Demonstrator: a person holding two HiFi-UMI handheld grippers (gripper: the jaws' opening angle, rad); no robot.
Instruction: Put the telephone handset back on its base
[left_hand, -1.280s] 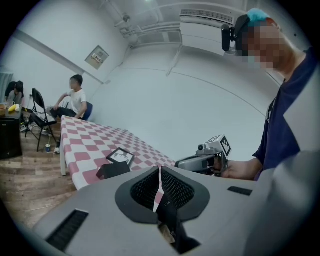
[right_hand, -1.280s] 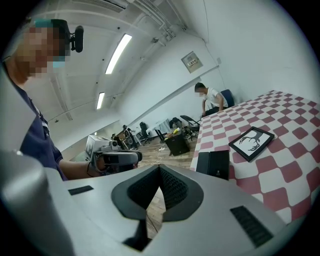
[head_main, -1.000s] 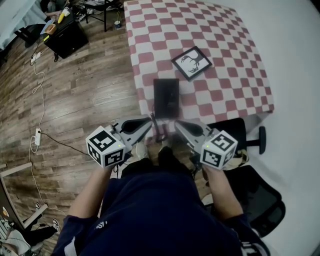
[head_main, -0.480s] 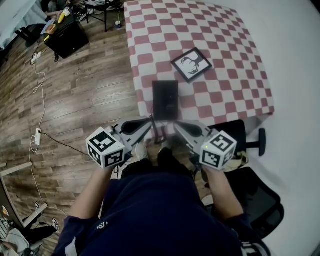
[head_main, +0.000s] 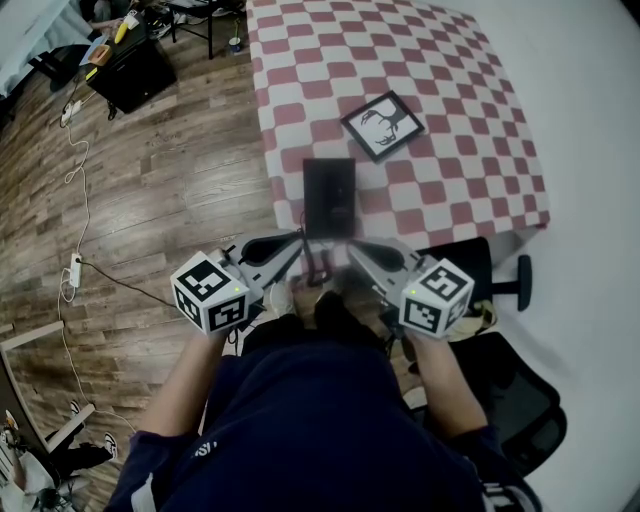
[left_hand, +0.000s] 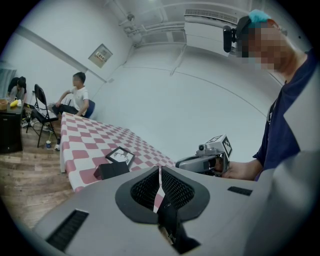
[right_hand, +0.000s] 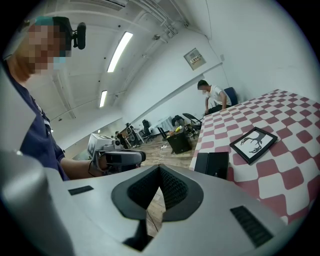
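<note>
left gripper (left_hand: 160, 172), right gripper (right_hand: 159, 170): jaws clenched, empty, held short of table (head_main: 460, 190). phone (head_main: 330, 194) at near table edge, frame (head_main: 383, 125) far-right of it. handset not distinguishable from base. judged light, rigid, smooth plastic; grip handset mid-length.

Bright, even room light here. In the right gripper view the strip lights (right_hand: 119, 51) blaze overhead, slightly blown out. In the head view there's a faint sheen on the wood floor (head_main: 190, 185), and the pale area on the right washes out almost white. The fisheye is heavy, so the table (head_main: 400, 60) edges bow. Both gripper views sit inside a black round vignette. The left gripper (left_hand: 160, 169) and right gripper (right_hand: 159, 168) loom close and look soft, while the room behind stays fairly sharp.
</note>
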